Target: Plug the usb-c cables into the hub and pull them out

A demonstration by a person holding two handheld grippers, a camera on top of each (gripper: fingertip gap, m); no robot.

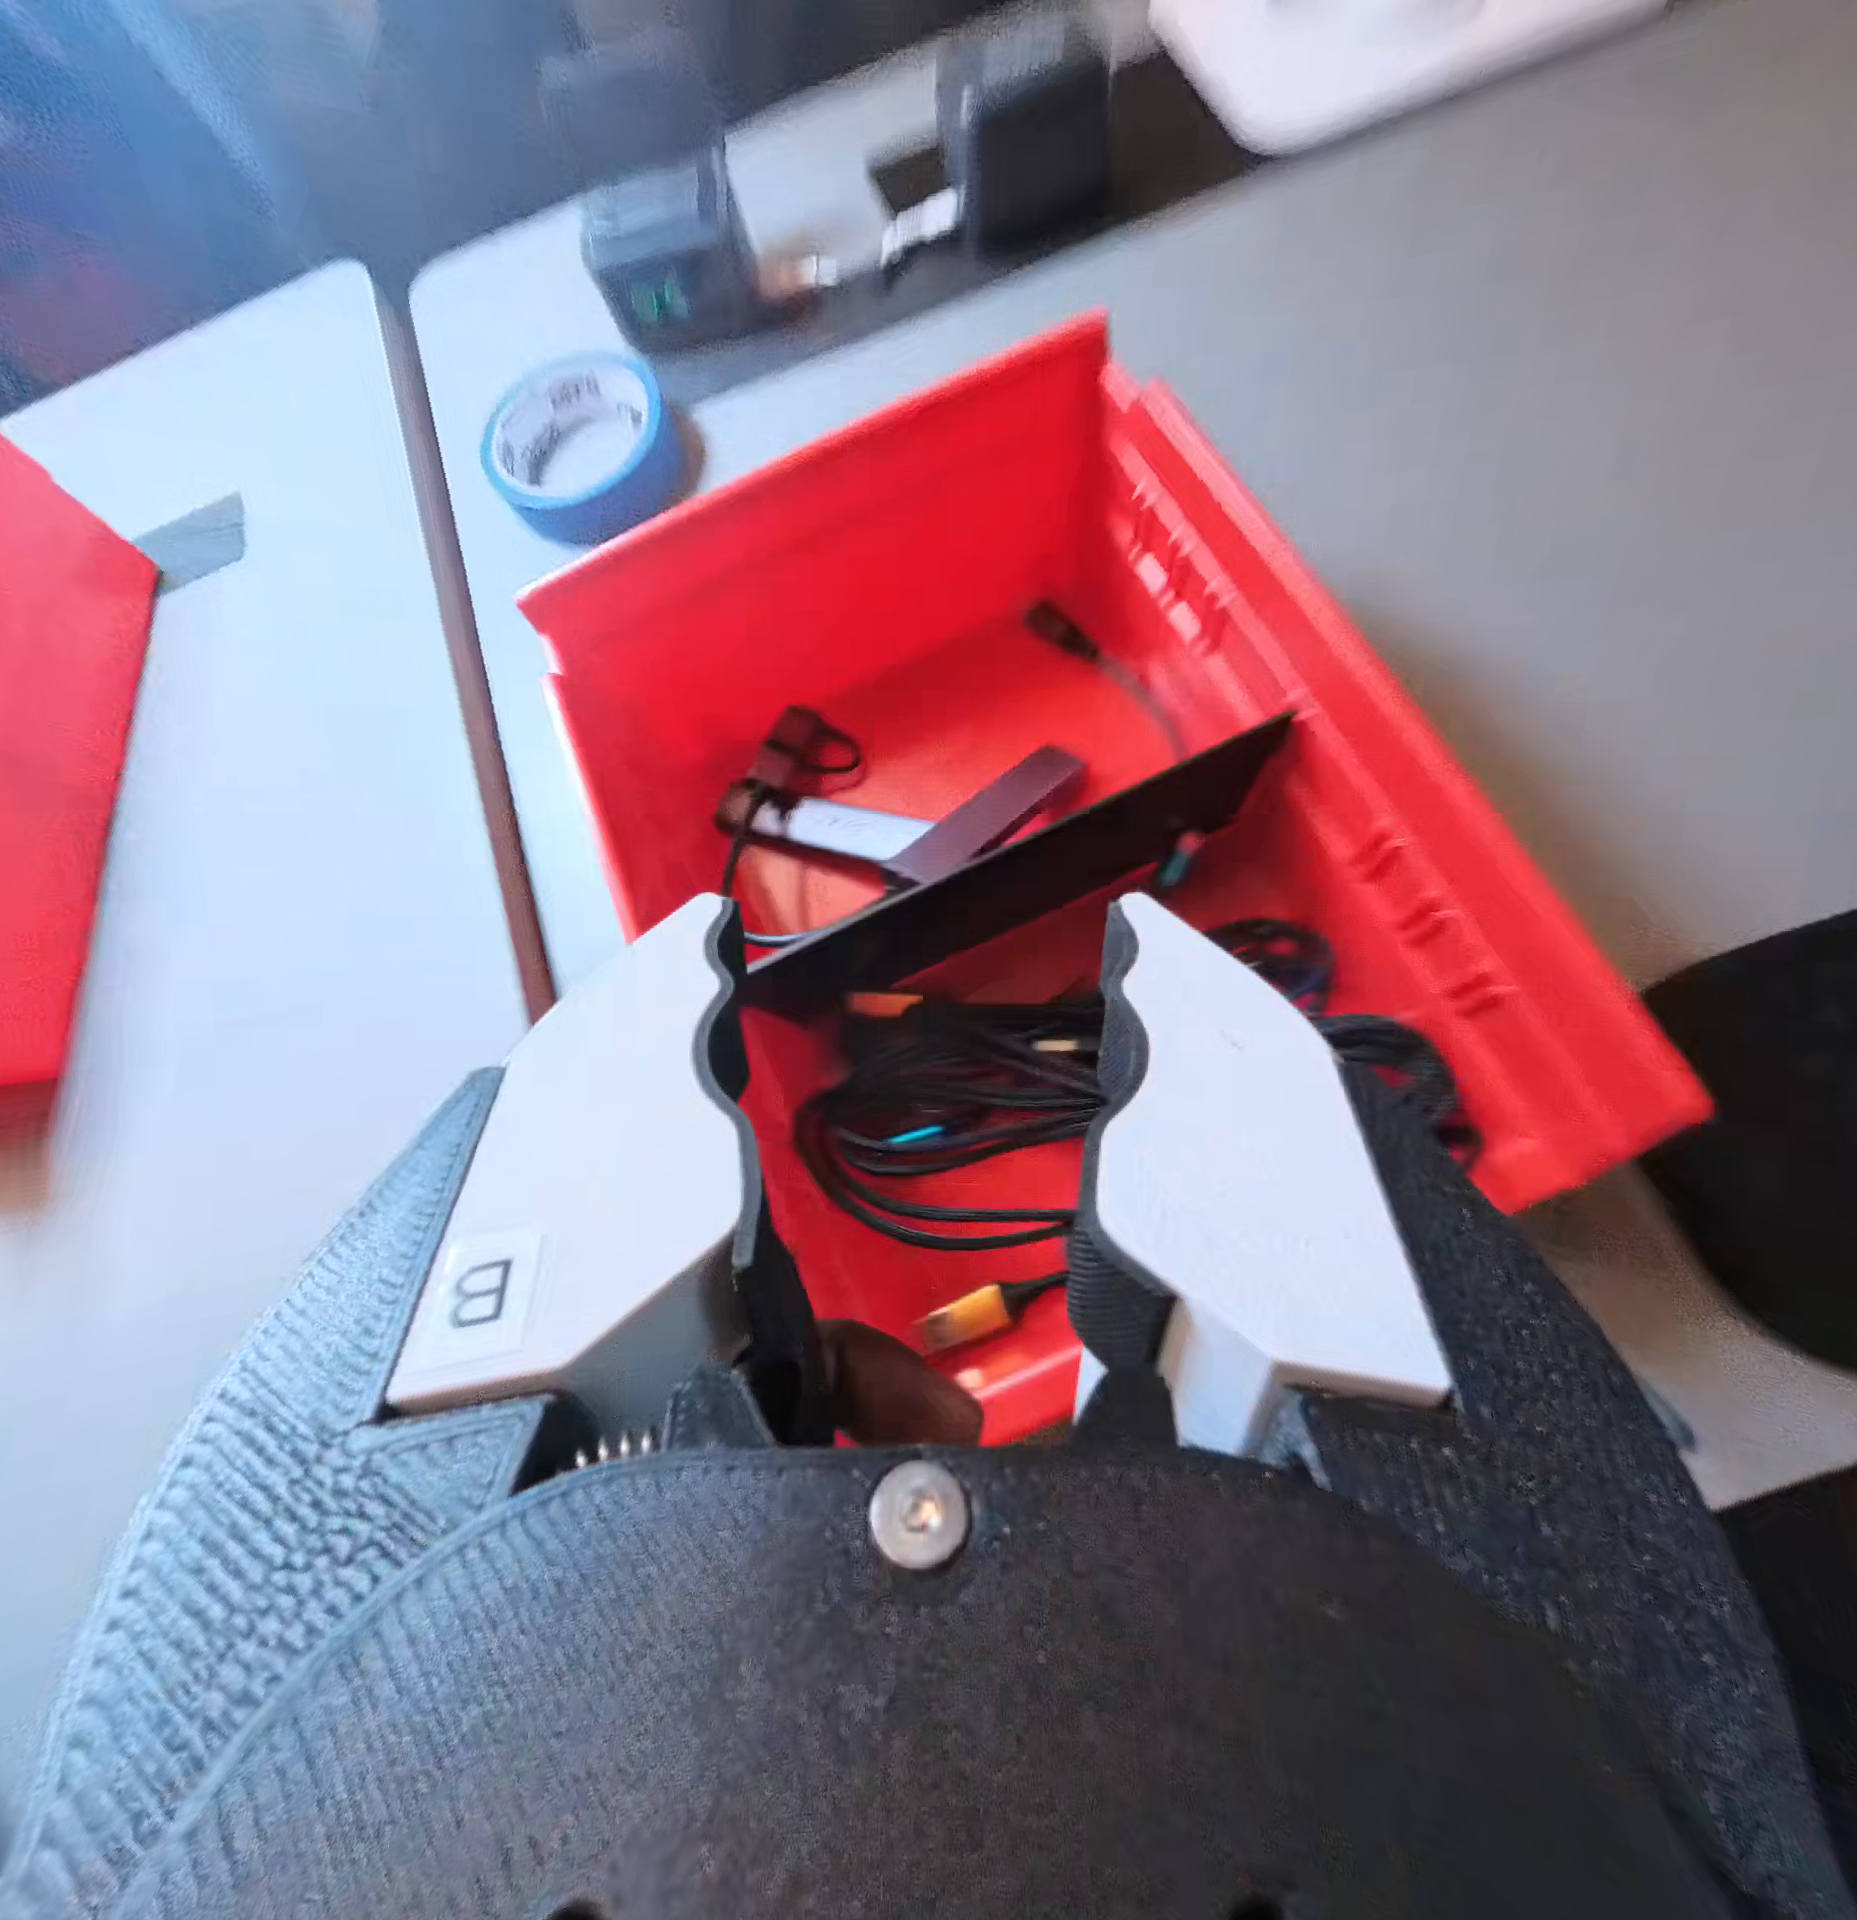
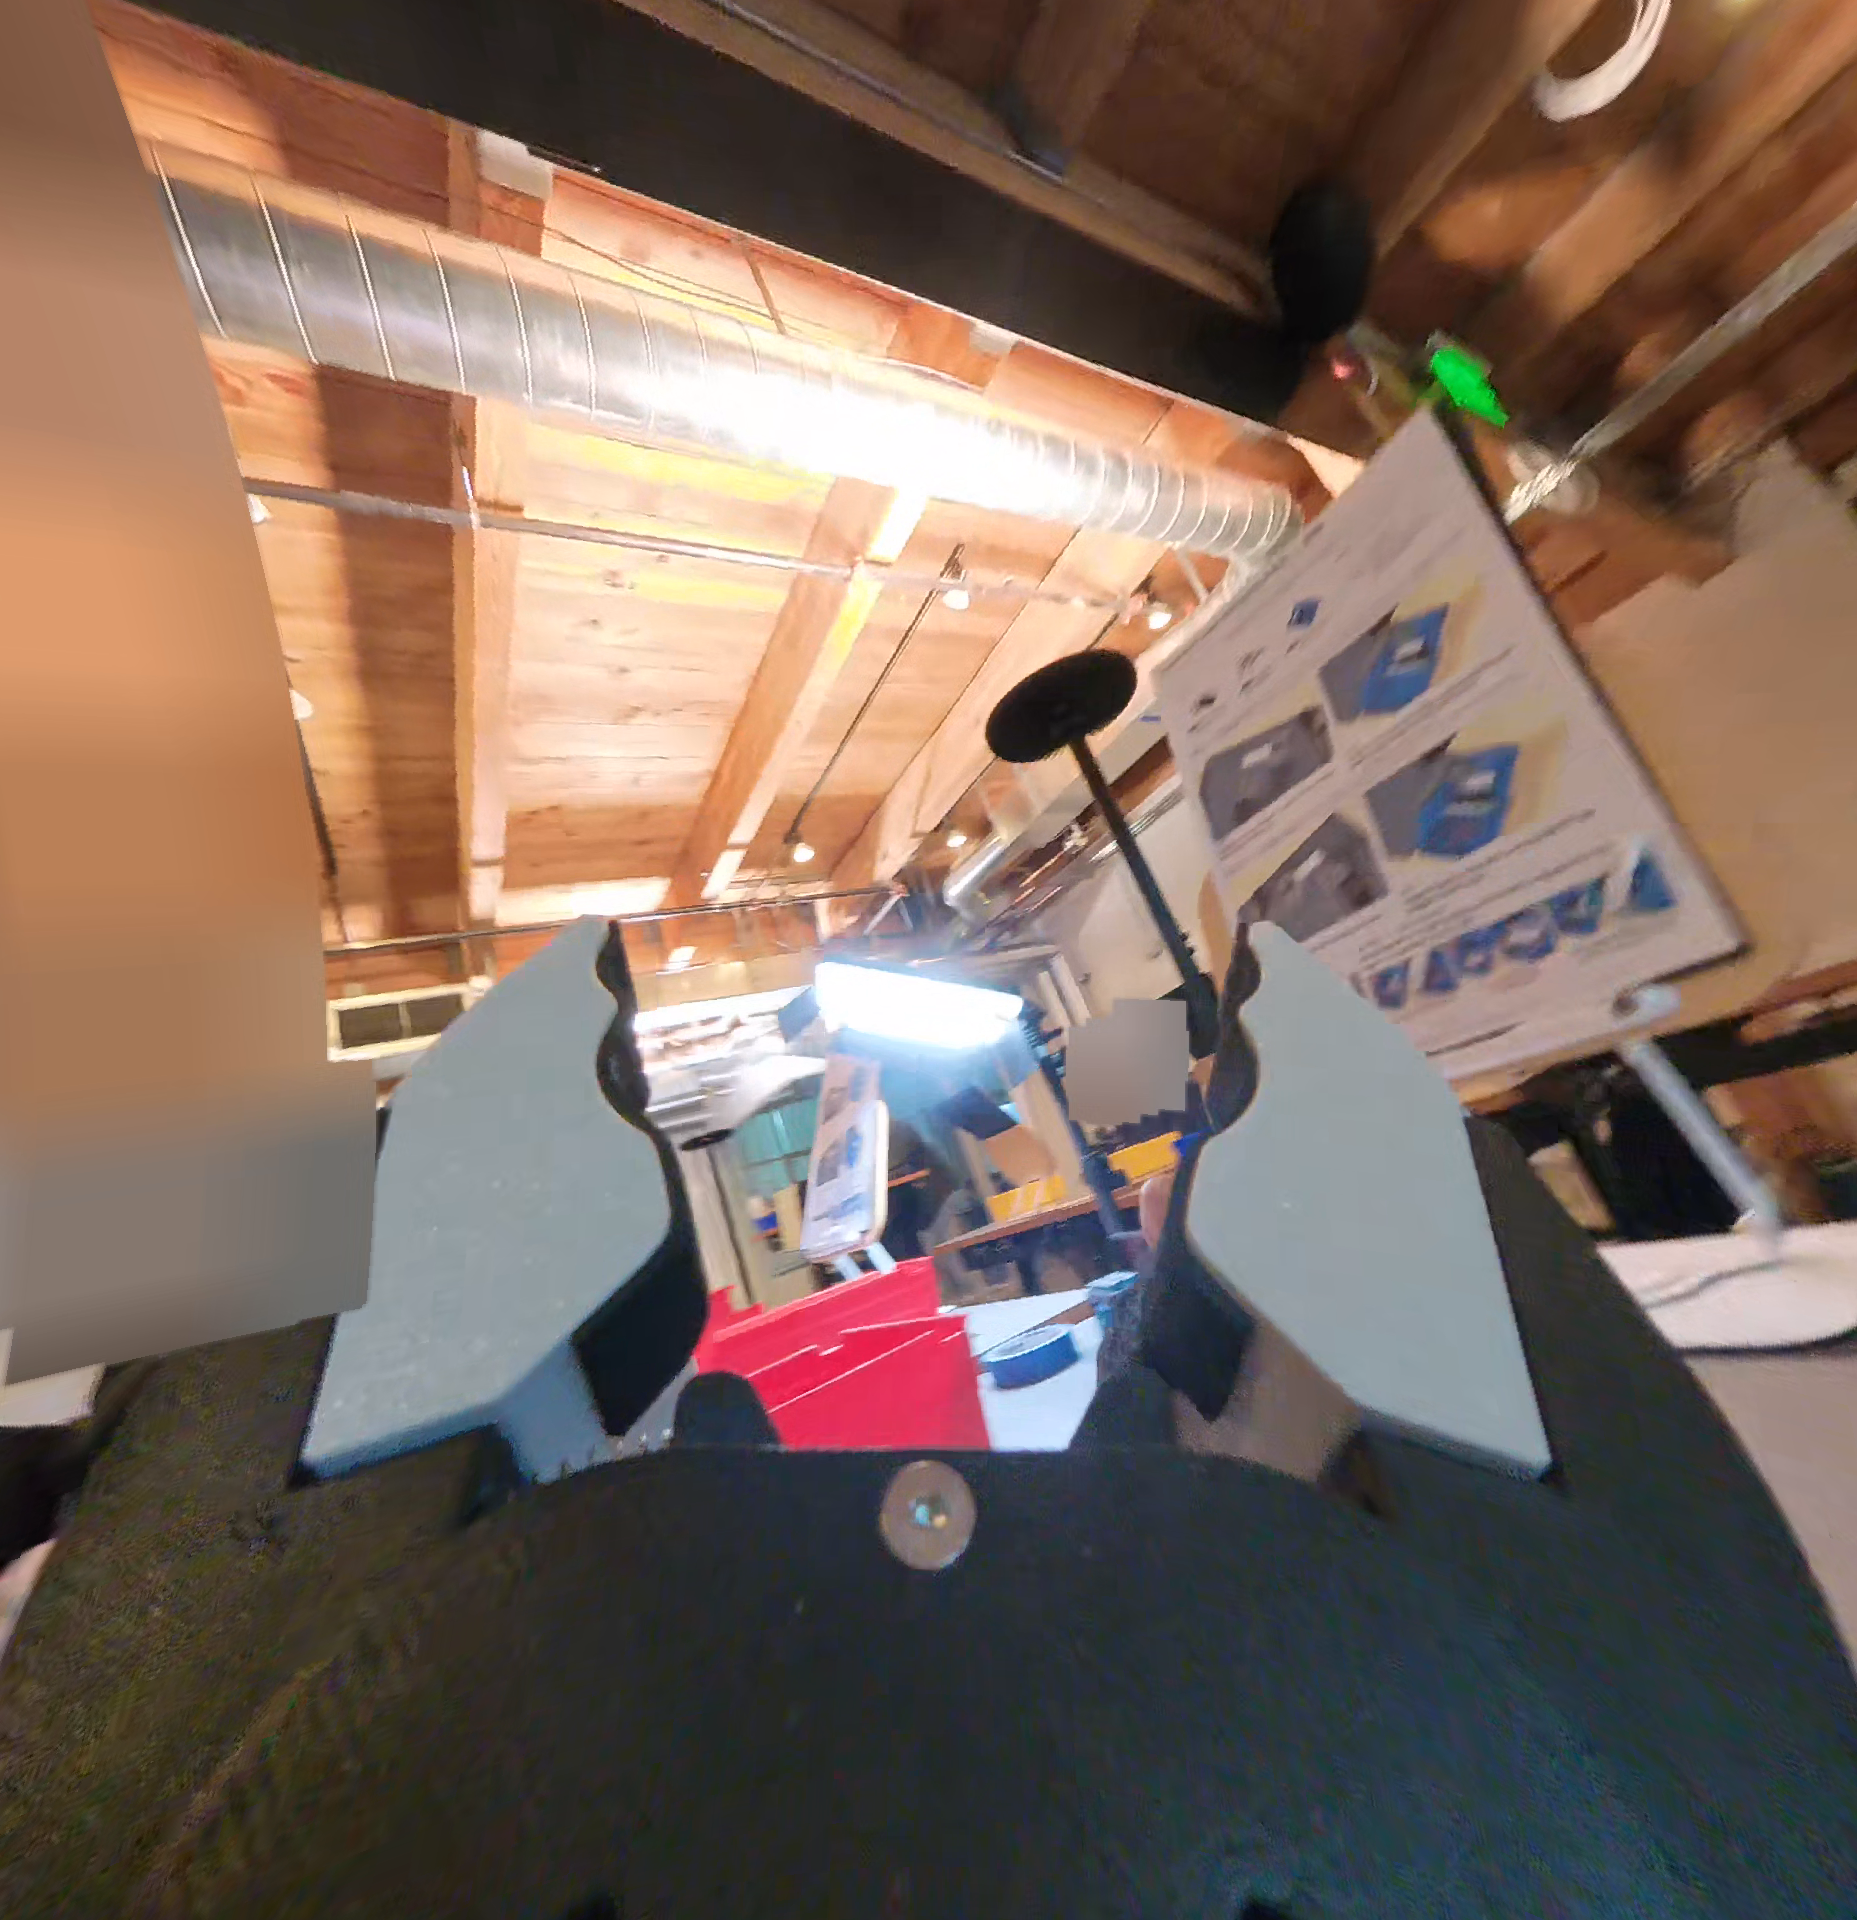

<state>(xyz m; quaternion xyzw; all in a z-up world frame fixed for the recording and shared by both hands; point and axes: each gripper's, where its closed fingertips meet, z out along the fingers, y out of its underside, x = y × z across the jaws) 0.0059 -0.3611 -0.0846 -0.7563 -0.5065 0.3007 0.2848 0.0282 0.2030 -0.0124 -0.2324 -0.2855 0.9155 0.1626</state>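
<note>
Hovering above the red bin point(image 1: 1371, 831), the left tool point(image 1: 919, 935) has its jaws spread wide and holds nothing. Just ahead of its tips a black divider point(image 1: 1017, 883) crosses the bin at a slant. Beyond the divider lies the dark hub point(image 1: 991, 810), with a pale stick-shaped device point(image 1: 851, 826) beside it and small black plugs further left. Below the tool, on its near side of the divider, sits the tangle of black cables point(image 1: 955, 1101); an orange-bodied plug point(image 1: 971, 1314) lies closest to the tool's base.

Step in hand, as I judge it: the reach, before any grasp. Nothing looks plugged in yet, though motion blur leaves the hub's ports unreadable. The next move calls for lowering into the bin, clearing the divider, and picking out a single cable end rather than the whole bundle.

Right tool point(image 2: 919, 987): also wide and empty, tilted up toward the wooden ceiling and a silver duct point(image 2: 695, 384). Its view shows only a red bin wall point(image 2: 851, 1371) and the blue tape roll point(image 2: 1028, 1351) low between its fingers; the bin's contents appear in the left view alone. The grey desk point(image 1: 1526, 416) and tape roll show in both.
</note>
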